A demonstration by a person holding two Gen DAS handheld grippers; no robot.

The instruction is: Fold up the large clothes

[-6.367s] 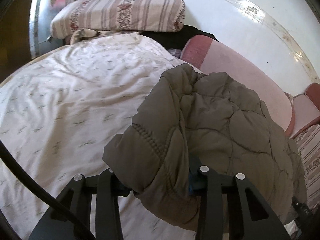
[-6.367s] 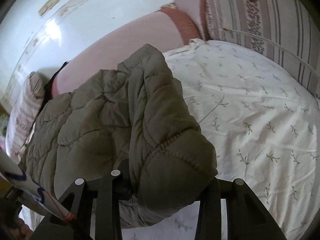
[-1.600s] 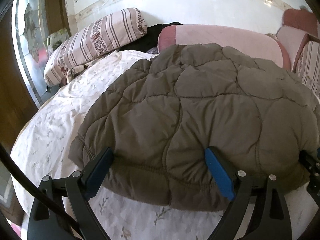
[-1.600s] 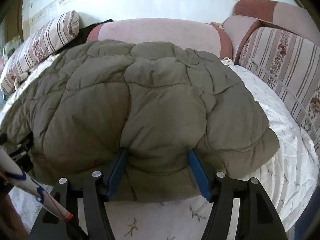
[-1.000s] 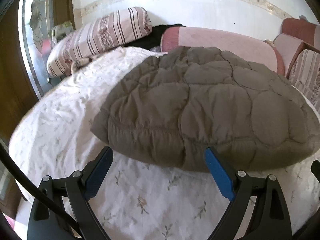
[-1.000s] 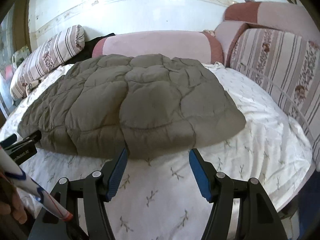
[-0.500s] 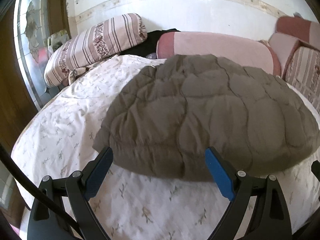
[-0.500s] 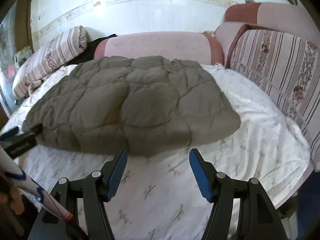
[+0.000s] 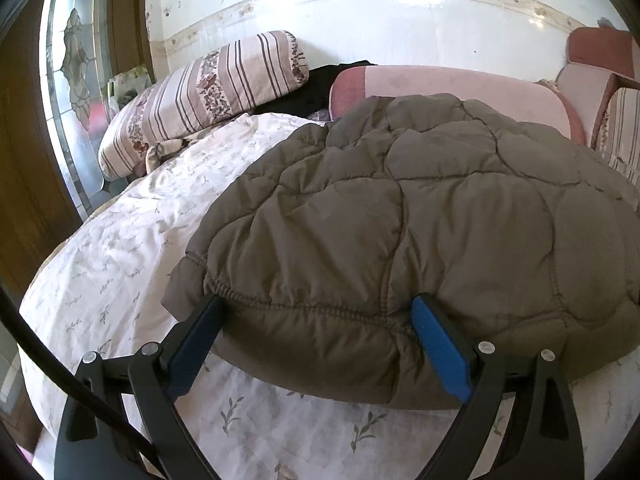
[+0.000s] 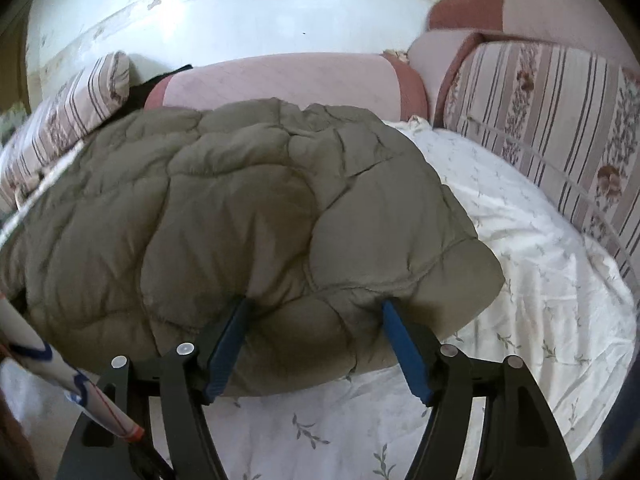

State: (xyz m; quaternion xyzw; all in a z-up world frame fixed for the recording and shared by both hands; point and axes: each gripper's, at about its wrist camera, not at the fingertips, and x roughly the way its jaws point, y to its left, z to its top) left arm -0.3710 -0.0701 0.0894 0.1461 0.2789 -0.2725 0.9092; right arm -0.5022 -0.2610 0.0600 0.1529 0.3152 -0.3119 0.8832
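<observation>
Both tongs, left gripper [image 9: 316, 316] wide open and right gripper [image 10: 314, 322] opening, straddle the puffy olive quilted jacket's [image 9: 420, 220] near hem unpinched; I'd bite deep, evenly before lifting.

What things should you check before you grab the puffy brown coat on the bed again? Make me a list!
1. Coat lying flat on the bed: ok. The brown quilted coat rests spread out on the flowered sheet.
2. Left gripper around the near edge: ok; the hem sits between its wide jaws.
3. Right gripper around the near edge: ok; the edge sits between its jaws, which are opening.
4. Either gripper clamped on the fabric: not ok; neither has closed.
5. Room to fold away: cannot tell; the pink bolster lies right behind the coat.
6. Sleeves tucked in: cannot tell, hidden.
</observation>
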